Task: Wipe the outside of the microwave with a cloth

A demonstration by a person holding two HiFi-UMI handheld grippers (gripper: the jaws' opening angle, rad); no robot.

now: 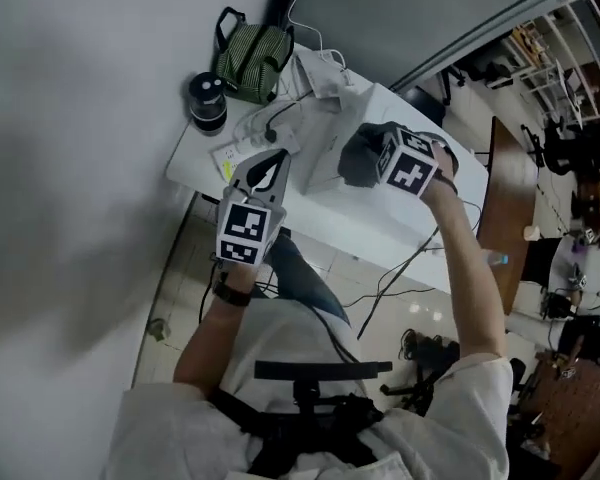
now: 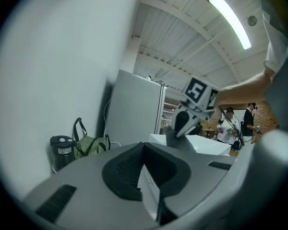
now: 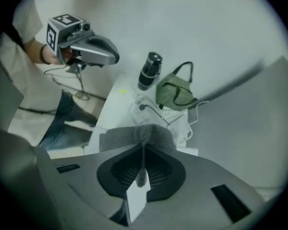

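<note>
A white microwave (image 1: 323,171) stands on the white table (image 1: 400,230). My right gripper (image 1: 368,160) is shut on a dark grey cloth (image 1: 356,158) and holds it against the microwave's top. In the right gripper view the cloth (image 3: 134,137) is folded between the jaws of the right gripper (image 3: 144,143). My left gripper (image 1: 273,163) hovers left of the microwave, shut with nothing in it. The left gripper view shows the left gripper (image 2: 143,144) with its jaws together, and beyond it the right gripper (image 2: 178,128) on the microwave (image 2: 206,145).
At the table's far left stand a black flask (image 1: 207,101) and a green striped bag (image 1: 252,60) against the wall. Loose white cables (image 1: 270,123) lie between them and the microwave. A grey panel (image 2: 134,111) rises behind the table. Other desks and people are off to the right.
</note>
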